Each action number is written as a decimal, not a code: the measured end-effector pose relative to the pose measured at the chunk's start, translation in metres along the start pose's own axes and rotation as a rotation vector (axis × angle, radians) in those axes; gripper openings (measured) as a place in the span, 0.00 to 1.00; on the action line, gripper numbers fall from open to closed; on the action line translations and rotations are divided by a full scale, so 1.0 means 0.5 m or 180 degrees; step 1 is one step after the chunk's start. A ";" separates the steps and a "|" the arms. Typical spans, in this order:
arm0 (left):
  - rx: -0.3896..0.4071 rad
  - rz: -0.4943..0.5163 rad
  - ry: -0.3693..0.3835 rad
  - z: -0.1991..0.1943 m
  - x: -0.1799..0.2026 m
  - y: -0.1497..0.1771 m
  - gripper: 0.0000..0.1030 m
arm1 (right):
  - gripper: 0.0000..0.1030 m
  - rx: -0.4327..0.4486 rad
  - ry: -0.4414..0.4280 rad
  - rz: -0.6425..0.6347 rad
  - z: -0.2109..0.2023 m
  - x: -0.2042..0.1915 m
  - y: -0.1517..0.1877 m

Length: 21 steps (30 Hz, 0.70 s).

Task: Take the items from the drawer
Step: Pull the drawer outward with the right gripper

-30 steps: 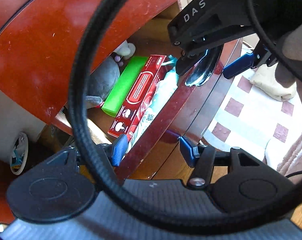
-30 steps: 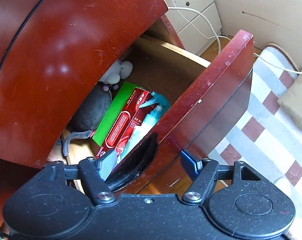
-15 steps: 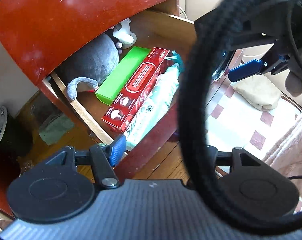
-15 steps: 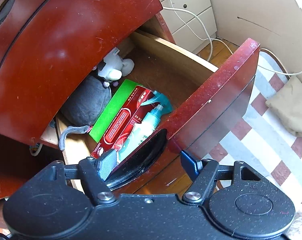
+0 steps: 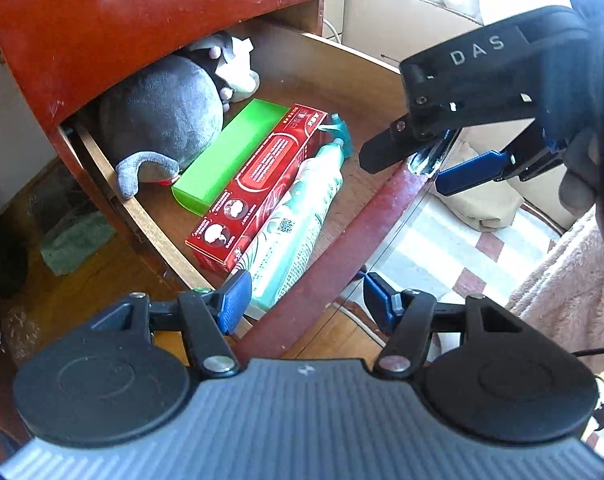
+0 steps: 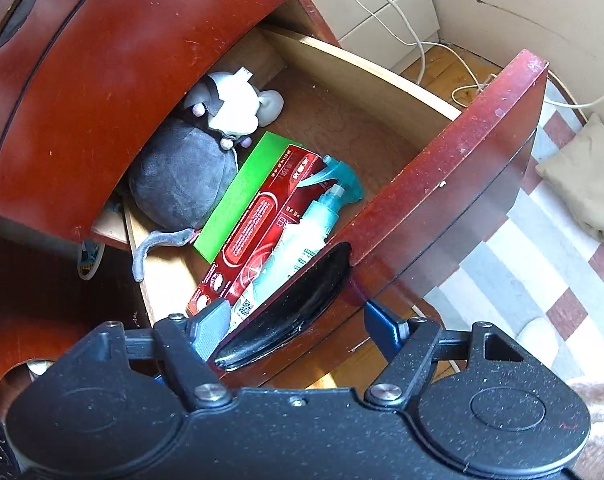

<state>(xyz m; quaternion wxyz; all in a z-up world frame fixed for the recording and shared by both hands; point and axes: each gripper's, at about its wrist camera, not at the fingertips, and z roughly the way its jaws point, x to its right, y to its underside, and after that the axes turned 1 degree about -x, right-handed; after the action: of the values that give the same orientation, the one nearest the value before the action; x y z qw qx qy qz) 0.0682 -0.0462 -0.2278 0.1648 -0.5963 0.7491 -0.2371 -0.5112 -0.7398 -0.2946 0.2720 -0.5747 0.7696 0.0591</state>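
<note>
Drawer (image 6: 442, 184) stands pulled out from the red-brown cabinet (image 5: 141, 20), its curved front panel facing the rug. Inside, side by side: grey plush toy (image 5: 161, 116) at the back left with a white plush part (image 6: 233, 108) behind it, green box (image 5: 225, 156) next to it, red toothpaste box (image 5: 257, 192) touching the green one, and a teal spray bottle (image 5: 297, 220) lying along the drawer front. Right gripper (image 6: 291, 330) is spread wide and straddles the front panel at the black recessed handle (image 6: 289, 304), one finger inside the drawer, one outside; it grips nothing tightly that I can tell. Left gripper (image 5: 302, 300) hovers over the near end of the drawer, jaws wide apart, empty, its left fingertip (image 5: 231, 300) just above the bottle's base. Checked rug (image 6: 542, 264) and a tan cushion (image 6: 586, 184) lie on the floor beyond.
</note>
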 end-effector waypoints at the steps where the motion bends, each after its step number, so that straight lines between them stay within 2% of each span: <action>1: -0.0004 -0.0026 0.0001 -0.020 0.011 0.009 0.59 | 0.76 0.0002 0.0015 -0.0010 0.001 -0.002 0.000; 2: -0.0003 -0.0052 -0.0006 -0.051 0.028 0.024 0.59 | 0.76 -0.0001 0.0023 -0.0006 0.001 -0.003 0.000; 5: 0.0011 -0.0101 -0.0050 -0.061 0.031 0.026 0.59 | 0.76 -0.0008 0.0047 -0.0033 0.005 -0.014 -0.008; 13: -0.0052 -0.0151 0.0019 -0.061 0.028 0.041 0.57 | 0.76 -0.0043 0.0101 -0.0085 0.003 -0.021 -0.008; 16: -0.0023 -0.0052 -0.0048 -0.058 0.022 0.034 0.57 | 0.76 0.0035 0.0076 -0.0120 0.001 -0.024 -0.008; 21: -0.0042 -0.0067 -0.0052 -0.056 0.015 0.022 0.57 | 0.76 0.0041 0.0013 -0.0052 0.007 -0.022 -0.017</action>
<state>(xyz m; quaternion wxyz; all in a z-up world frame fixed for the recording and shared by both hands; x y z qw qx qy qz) 0.0425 -0.0470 -0.2103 0.1645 -0.6071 0.7429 -0.2291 -0.5000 -0.7317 -0.2904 0.2746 -0.5793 0.7658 0.0508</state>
